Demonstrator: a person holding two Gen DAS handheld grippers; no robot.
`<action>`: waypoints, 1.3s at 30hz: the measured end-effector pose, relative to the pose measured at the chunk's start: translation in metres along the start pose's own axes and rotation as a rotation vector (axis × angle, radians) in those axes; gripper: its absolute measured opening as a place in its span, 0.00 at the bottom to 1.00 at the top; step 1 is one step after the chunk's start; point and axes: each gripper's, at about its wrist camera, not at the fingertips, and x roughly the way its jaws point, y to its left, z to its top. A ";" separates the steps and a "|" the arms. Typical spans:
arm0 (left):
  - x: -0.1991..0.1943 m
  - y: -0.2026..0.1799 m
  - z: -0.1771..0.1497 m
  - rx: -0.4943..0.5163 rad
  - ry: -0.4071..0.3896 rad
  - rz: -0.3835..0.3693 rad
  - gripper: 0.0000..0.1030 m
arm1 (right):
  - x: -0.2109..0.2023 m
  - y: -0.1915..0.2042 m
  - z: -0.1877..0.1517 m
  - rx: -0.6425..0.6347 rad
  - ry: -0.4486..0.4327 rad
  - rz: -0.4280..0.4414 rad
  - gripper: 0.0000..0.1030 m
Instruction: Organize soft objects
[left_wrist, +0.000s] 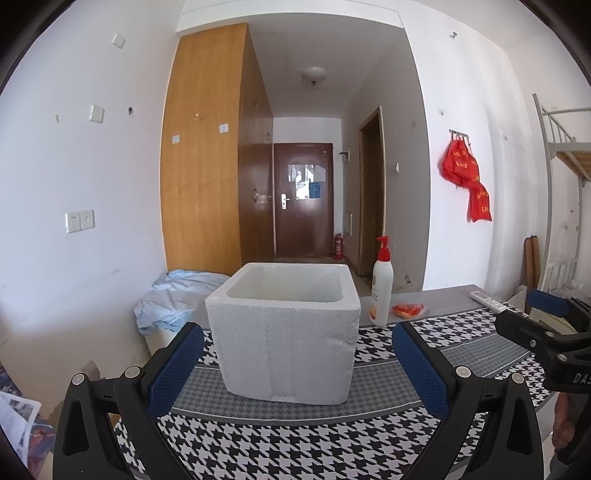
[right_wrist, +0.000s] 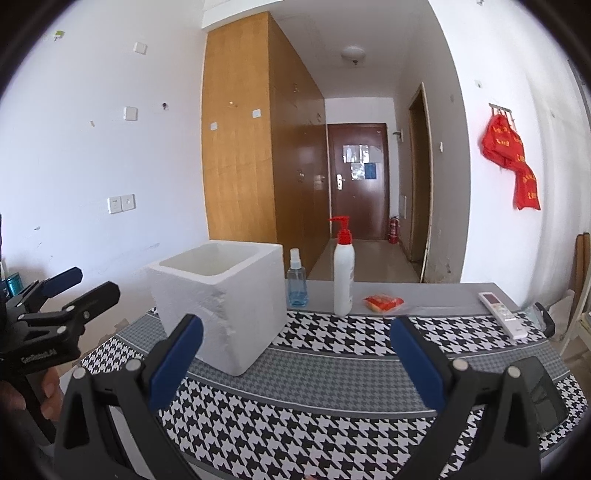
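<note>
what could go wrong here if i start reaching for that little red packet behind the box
1. The tall pump bottle stands right beside the red packet; the right gripper, open now, could tip it.
2. The spray bottle stands close to the foam box; nudging the box may knock it over.
3. The remote lies near the table's right edge and could get swept off.

Left tool (left_wrist: 297, 363): black plastic frame, blue ribbed pads (left_wrist: 177, 363), silver pivot screws. Right tool (right_wrist: 295, 360): identical build. White lettering on tool bodies, partly legible. Bare skin on hand (right_wrist: 50, 391) gripping handle.
</note>
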 end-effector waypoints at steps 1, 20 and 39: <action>-0.001 0.000 -0.001 -0.001 -0.001 0.003 0.99 | 0.000 0.001 -0.001 -0.001 -0.001 0.003 0.99; -0.016 0.004 -0.010 -0.016 0.002 0.020 0.99 | -0.005 0.005 -0.014 -0.024 -0.004 0.040 0.99; -0.016 0.001 -0.011 -0.006 0.016 0.021 0.99 | -0.006 0.008 -0.019 -0.035 0.003 0.055 0.99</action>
